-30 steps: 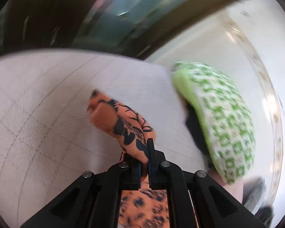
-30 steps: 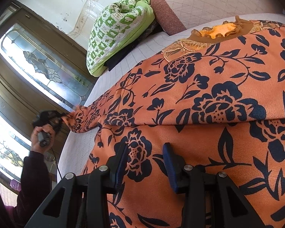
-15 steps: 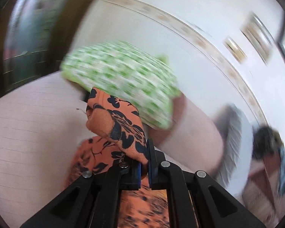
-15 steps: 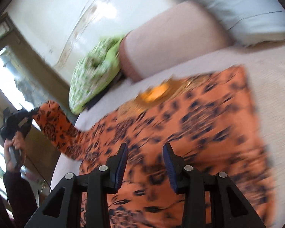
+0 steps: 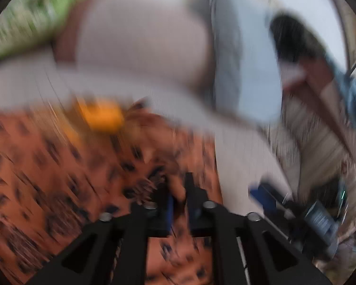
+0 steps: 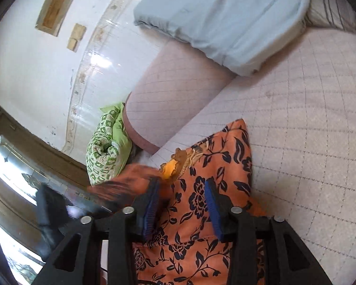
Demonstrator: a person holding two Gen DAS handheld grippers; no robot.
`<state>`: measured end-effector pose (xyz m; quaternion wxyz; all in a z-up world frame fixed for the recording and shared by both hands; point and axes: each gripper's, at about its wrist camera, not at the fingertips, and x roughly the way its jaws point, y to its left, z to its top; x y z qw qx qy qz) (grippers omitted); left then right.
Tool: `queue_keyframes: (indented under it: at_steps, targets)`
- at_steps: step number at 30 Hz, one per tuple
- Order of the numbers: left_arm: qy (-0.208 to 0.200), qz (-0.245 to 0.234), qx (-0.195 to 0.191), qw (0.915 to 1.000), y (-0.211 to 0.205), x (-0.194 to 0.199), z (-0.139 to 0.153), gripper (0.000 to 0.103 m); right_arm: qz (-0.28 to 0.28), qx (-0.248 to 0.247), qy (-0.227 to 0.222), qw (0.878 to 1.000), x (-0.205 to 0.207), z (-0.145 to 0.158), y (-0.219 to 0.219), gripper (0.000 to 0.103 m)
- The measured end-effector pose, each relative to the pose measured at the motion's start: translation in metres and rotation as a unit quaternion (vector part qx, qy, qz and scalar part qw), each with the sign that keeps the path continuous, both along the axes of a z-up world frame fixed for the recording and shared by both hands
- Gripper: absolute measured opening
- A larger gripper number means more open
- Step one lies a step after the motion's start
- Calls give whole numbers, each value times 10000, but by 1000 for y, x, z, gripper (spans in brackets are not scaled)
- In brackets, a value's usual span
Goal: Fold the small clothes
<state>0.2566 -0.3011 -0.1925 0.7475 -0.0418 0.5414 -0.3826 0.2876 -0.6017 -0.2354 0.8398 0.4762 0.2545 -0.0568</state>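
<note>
both jaws have just been opening over orange garment, bolster beyond.

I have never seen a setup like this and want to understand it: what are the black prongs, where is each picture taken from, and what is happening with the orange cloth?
There is no robot here. A person holds a pair of tongs in each hand, and a wide-angle camera on each looks along its two fingers. The blurred picture comes from the left tongs, the sharp one from the right tongs. An orange floral garment lies on a bed's quilted cover, near a pinkish bolster, a pale blue pillow and a green patterned bundle. Both tongs have just been opening. Part of the garment sits between the left fingers, too blurred to tell if it is pinched. The right tongs stand open over the cloth, holding nothing.
</note>
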Motion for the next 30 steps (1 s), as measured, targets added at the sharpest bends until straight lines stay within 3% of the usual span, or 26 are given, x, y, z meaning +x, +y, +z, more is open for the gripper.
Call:
queue_keyframes:
  at_steps: [1, 3, 7, 10, 12, 16, 19, 20, 25, 27, 29, 30]
  targets:
    - [241, -59, 32, 9997, 0, -3, -8, 18, 52, 250, -30, 9997, 1, -6, -5, 60]
    - [104, 76, 7, 9999, 16, -9, -2, 21, 182, 720, -139, 9971, 7, -18, -9, 66]
    - [-505, 938, -117, 9942, 79, 0, 22, 59, 497, 997, 25, 9938, 23, -31, -1, 67]
    - [-1130, 1707, 427, 9779, 126, 13, 32, 59, 591, 911, 401, 9933, 34, -38, 10, 67]
    - [-1322, 2101, 783, 9655, 153, 23, 28, 59, 507, 691, 680, 9940, 36, -42, 14, 67]
    - [-1150, 2897, 1294, 9413, 207, 60, -2, 59, 461, 302, 832, 9950, 43, -44, 14, 67]
    - [-911, 3184, 1430, 9327, 230, 73, -23, 59, 413, 161, 820, 9956, 56, -50, 8, 66]
    - [-842, 3213, 1479, 9315, 233, 78, -30, 59, 463, 115, 796, 9957, 60, -51, 8, 64]
    - [-852, 3295, 1634, 9260, 245, 89, -39, 59, 594, -555, 1487, 9855, 92, -64, 11, 52]
    - [-845, 3271, 1723, 9253, 245, 93, -44, 59, 796, -898, 1812, 9761, 103, -68, 19, 25]
    - [-793, 3228, 1851, 9248, 244, 96, -48, 59, 961, -980, 1785, 9743, 108, -65, 23, 2]
    - [-781, 3214, 1890, 9246, 242, 97, -49, 59, 985, -1006, 1688, 9755, 108, -61, 25, 2]
